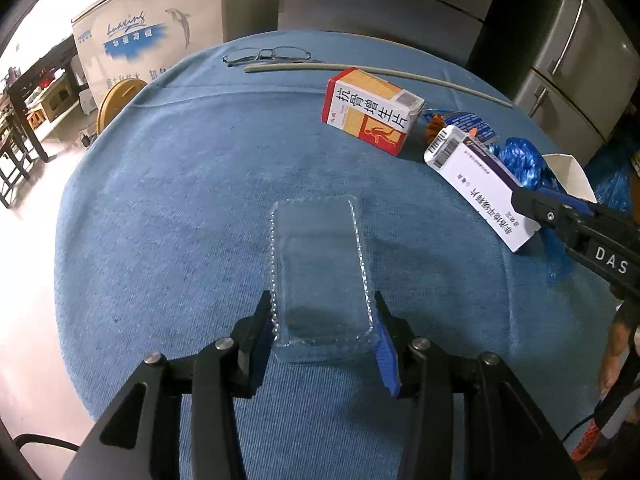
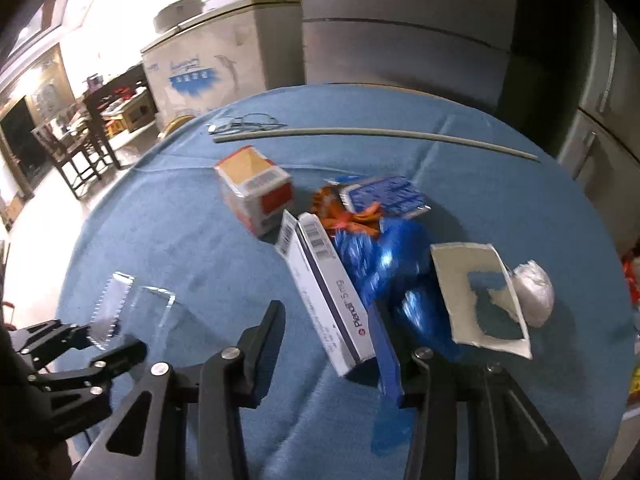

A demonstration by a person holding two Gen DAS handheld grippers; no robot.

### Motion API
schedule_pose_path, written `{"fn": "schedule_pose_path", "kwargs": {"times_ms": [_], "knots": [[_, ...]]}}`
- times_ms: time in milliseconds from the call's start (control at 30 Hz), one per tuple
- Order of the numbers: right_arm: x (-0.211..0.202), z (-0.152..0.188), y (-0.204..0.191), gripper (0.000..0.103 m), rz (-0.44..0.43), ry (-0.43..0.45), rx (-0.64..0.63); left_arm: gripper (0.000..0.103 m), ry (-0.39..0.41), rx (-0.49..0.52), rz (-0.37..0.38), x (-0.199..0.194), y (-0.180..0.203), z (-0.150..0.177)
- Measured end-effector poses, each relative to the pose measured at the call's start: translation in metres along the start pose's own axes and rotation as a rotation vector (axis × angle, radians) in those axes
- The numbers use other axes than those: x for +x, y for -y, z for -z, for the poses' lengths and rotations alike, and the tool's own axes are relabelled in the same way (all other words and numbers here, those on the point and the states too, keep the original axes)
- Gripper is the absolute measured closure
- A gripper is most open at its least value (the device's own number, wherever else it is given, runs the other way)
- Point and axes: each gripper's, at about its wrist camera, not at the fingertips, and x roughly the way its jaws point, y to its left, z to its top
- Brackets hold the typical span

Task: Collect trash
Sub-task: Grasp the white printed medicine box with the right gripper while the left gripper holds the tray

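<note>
Left gripper is clamping the near end of the clear tray, a pad pressing each long edge; the tray's long axis is running straight out along the fingers, far end pointing toward the red box, and whether it's lifted or resting on the blue cloth I can't tell. Right of that, the white box is lying on the cloth with its long axis running from the barcode end, pointing away toward the red box, down to the near end sitting between the right gripper fingers. That gripper is only half closed: its right pad is touching or just beside the box's near corner, its left finger is standing clear of it, so no grip yet. The right hand is the nearer one by far. Judging the next move, the jaws are needing to close across the box's short side. Further right, the blue bag, torn card and white wad are waiting, bunched together and touching.
</note>
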Motion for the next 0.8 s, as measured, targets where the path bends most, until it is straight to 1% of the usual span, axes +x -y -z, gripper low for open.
{"fn": "schedule_pose_path", "kwargs": {"times_ms": [100, 133, 167, 300, 400, 433, 500, 567, 600, 667, 733, 800], "knots": [[-0.003, -0.001, -0.003, 0.057, -0.027, -0.004, -0.012, 0.055, 0.003, 0.006, -0.008, 0.0, 0.002, 0.0], [-0.006, 0.0, -0.009, 0.065, -0.043, -0.004, -0.032, 0.055, 0.003, 0.009, -0.01, 0.0, 0.003, 0.0], [-0.008, 0.001, -0.015, 0.066, -0.053, -0.006, -0.049, 0.055, 0.004, 0.011, -0.011, 0.001, 0.003, 0.0], [-0.013, 0.015, -0.031, 0.065, -0.05, 0.007, -0.118, 0.055, 0.005, 0.012, -0.004, 0.001, 0.002, 0.001], [-0.014, 0.012, -0.028, 0.066, -0.05, -0.002, -0.097, 0.054, 0.005, 0.018, -0.011, 0.002, 0.003, 0.003], [-0.015, 0.011, -0.026, 0.066, -0.076, -0.017, -0.076, 0.054, 0.005, 0.019, -0.012, 0.002, 0.003, 0.003], [-0.022, 0.01, -0.023, 0.065, -0.197, -0.038, -0.032, 0.054, 0.004, 0.014, -0.001, 0.001, 0.001, 0.002], [-0.026, 0.014, -0.027, 0.067, -0.301, -0.072, -0.046, 0.054, 0.002, 0.005, 0.01, 0.0, -0.002, 0.001], [-0.027, 0.018, -0.029, 0.067, -0.277, -0.069, -0.062, 0.054, 0.002, 0.002, 0.013, -0.001, -0.002, 0.001], [-0.025, 0.022, -0.025, 0.067, -0.227, -0.064, -0.037, 0.054, 0.004, 0.003, 0.009, 0.0, -0.002, 0.001], [-0.029, 0.021, -0.015, 0.063, -0.174, -0.013, 0.014, 0.054, 0.007, 0.006, 0.004, 0.0, 0.0, 0.001], [-0.033, 0.016, -0.006, 0.063, -0.178, 0.034, 0.066, 0.054, 0.009, 0.009, 0.005, 0.0, 0.0, 0.002]]}}
